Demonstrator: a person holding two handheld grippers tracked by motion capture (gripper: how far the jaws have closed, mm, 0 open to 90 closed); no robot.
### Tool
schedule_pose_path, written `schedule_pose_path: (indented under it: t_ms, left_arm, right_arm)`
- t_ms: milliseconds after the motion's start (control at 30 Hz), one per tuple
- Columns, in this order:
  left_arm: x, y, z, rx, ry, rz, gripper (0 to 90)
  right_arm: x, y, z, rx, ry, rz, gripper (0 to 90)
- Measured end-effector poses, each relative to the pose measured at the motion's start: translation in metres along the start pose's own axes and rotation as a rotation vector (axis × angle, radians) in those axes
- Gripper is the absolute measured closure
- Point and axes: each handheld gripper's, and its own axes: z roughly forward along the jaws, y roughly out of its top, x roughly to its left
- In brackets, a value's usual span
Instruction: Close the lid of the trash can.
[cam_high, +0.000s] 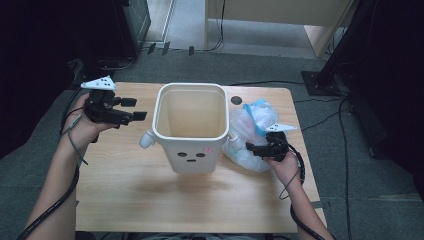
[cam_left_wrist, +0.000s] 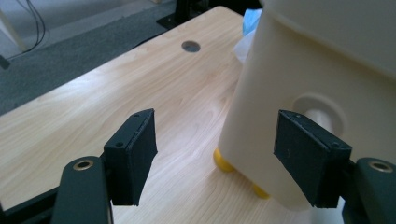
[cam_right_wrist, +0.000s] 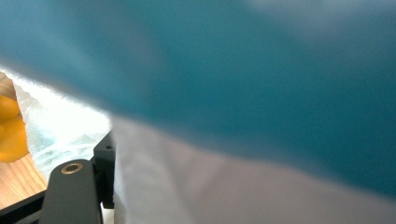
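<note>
Two grippers flanked the cream bin (cam_high: 190, 125) mid-table in the high view, the left gripper (cam_high: 135, 110) gaping empty, its view facing the bin's side (cam_left_wrist: 280, 93), while the right gripper (cam_high: 252, 148) pressed into the plastic bag (cam_high: 250, 135), whose film (cam_right_wrist: 233, 93) hid its grip.

Even overhead light, dark surroundings; right gripper view blurred by close plastic bag (cam_right_wrist: 280, 93).
</note>
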Motion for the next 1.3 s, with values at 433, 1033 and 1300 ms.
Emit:
schedule_pose_path:
  t_ms: [433,1033,1300]
  left_arm:
    - [0.001,-0.019,0.012,-0.019,-0.009,-0.007,29.2]
    - [0.006,-0.049,0.025,-0.062,0.004,0.003,26.7]
    - [0.011,-0.063,0.032,-0.065,0.006,-0.010,26.0]
  right_arm:
    - [0.000,0.000,0.001,0.003,0.004,-0.001,26.4]
    - [0.000,-0.001,0.003,0.008,0.006,-0.003,26.2]
    - [0.002,-0.001,0.003,0.012,0.008,-0.005,26.2]
